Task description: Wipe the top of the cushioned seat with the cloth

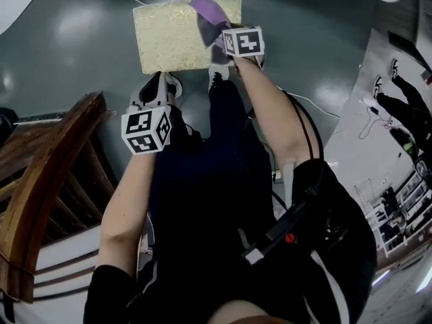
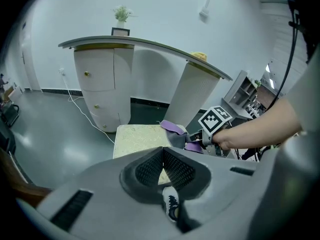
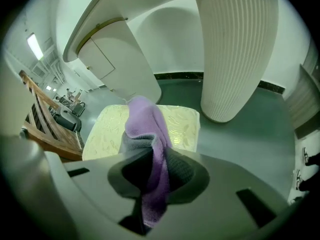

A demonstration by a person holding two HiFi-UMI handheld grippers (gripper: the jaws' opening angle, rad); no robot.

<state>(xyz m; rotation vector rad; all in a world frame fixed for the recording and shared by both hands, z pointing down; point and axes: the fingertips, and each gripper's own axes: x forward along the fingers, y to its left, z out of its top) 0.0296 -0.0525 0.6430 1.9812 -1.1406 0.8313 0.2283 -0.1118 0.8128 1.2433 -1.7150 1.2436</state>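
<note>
Right gripper [image 3: 150,176] pinches the cloth [image 3: 144,120] over the cushioned seat [image 3: 105,131]; left gripper [image 2: 162,156] has jaws together, empty.

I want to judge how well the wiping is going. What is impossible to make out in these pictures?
- Cloth-to-seat contact: in the head view the cloth and right gripper cover that spot on the cushioned seat.
- What holds the seat up: hidden beneath its top in the head view; the left gripper body cuts it off in its own view.
- Dust or stains: too small in every view.
</note>
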